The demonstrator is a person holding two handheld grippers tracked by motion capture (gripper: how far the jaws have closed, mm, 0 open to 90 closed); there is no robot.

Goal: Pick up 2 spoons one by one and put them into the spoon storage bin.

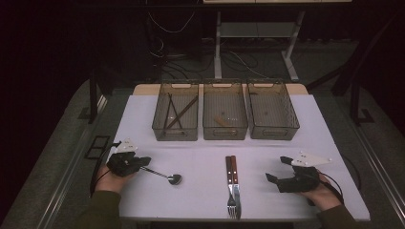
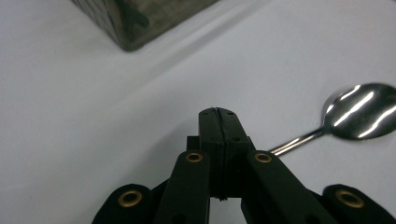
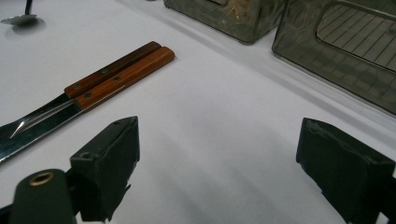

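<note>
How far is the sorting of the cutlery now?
Done: chopsticks lie in the left bin. In hand: the left gripper is shut at the spoon, grip unclear. Left: spoon, fork and knife on the table; right gripper open.

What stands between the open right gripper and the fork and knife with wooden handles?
Nothing visible does. The right gripper rests open on bare white table, and only empty tabletop separates it from the wooden-handled fork and knife lying side by side.
</note>
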